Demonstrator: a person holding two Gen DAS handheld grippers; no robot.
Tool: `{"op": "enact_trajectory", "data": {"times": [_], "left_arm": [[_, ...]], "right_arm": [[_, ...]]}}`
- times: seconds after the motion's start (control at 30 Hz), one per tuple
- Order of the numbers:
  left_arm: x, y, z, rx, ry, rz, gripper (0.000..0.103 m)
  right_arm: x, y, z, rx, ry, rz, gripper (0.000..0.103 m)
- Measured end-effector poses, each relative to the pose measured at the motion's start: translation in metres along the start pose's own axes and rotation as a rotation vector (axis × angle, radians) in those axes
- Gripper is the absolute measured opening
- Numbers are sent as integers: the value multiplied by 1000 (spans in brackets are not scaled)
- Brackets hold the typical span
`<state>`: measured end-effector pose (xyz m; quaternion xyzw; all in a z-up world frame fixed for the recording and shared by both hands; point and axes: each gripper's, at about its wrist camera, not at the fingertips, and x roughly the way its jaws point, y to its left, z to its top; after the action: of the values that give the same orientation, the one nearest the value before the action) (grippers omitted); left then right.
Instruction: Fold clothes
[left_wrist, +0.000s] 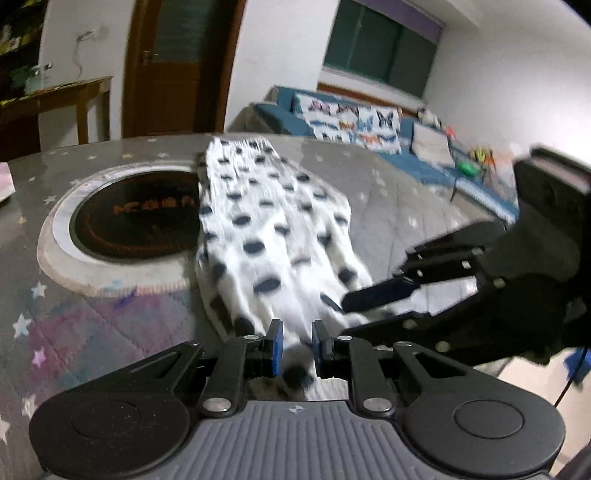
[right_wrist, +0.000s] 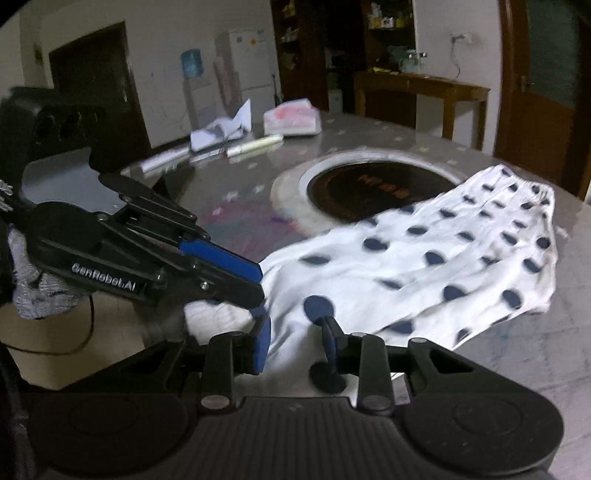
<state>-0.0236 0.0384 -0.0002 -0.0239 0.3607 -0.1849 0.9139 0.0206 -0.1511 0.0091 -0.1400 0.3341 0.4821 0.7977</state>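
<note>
A white garment with dark blue polka dots (left_wrist: 266, 236) lies stretched over the round table, its far end by the table's far edge; it also shows in the right wrist view (right_wrist: 443, 266). My left gripper (left_wrist: 297, 349) is shut on the garment's near edge, cloth bunched between its blue pads. My right gripper (right_wrist: 295, 345) is shut on the same near edge, close beside the left one. The right gripper shows in the left wrist view (left_wrist: 376, 295), the left gripper shows in the right wrist view (right_wrist: 236, 280). Both hold the cloth at the table's near edge.
The grey star-patterned table (left_wrist: 92, 332) has a round dark hot plate (left_wrist: 136, 218) in its centre, partly covered by the garment. Papers and a plastic bag (right_wrist: 291, 120) lie at the far side. A blue sofa (left_wrist: 369, 129) stands behind.
</note>
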Motion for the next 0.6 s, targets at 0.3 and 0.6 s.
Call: {"op": "enact_trajectory", "data": {"times": [0.3,0.6], "left_arm": [[-10,1,5,10,-11,10,18],[23,1,48,-44,-52,0,18]], "right_arm": [[-17,-12,9,16,-40,-32,35],[1,-84,30,110,-42,-204,35]]}}
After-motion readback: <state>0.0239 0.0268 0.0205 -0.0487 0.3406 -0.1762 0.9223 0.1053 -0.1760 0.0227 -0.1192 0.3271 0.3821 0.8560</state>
